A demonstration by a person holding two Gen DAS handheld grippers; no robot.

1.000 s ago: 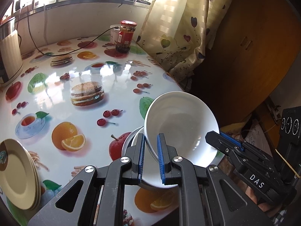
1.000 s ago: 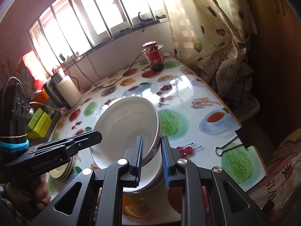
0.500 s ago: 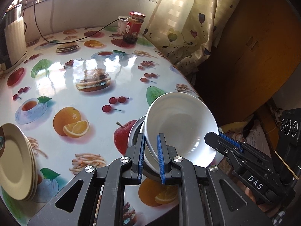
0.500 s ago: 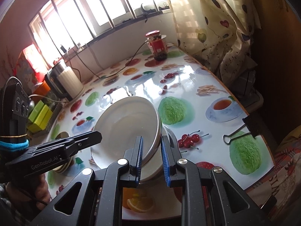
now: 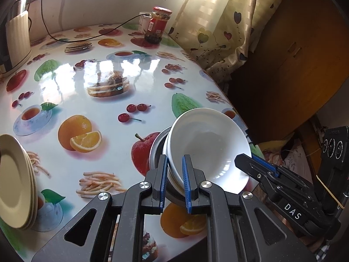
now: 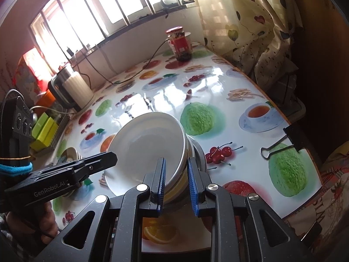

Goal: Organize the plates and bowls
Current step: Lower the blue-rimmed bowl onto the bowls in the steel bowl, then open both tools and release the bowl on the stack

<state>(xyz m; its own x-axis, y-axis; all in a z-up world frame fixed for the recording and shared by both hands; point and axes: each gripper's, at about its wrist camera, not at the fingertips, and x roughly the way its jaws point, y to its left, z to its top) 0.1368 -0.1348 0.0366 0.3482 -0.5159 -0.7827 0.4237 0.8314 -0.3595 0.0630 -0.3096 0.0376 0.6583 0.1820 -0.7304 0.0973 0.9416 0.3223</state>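
Broadly, your counter [image 5: 65,83] was the biggest thing in view, a round top under a glossy cloth printed with fruit, burgers and teacups, set against a barred window with a heart-patterned curtain [image 5: 220,28] hanging at its far edge.

On it, near the edge closest to you, sat the white bowls [image 5: 207,146]: two or three nested, the lot tilted rather than level, resting in a grey metal dish [image 5: 156,150] that showed behind them. A stack of cream plates [image 5: 15,185] stood well apart from them toward the left in the left wrist view. A cream kettle [image 6: 74,89] sat at the far side by the wall, its black cable trailing across the cloth. A red-lidded jar [image 5: 158,28] stood near the curtain. A black binder clip [image 6: 281,140] was pinned to the cloth's edge.

Your left tool [image 5: 173,181] had its blue pads closed on the near rim of the bowl stack, one pad inside and one outside. Your right tool [image 6: 175,183] straddled the opposite rim; its inner pad lay against the top bowl, while the outer pad stood a little off the stack, so you had no firm grip there. Your hand [image 6: 47,216] showed under the left tool's handle.
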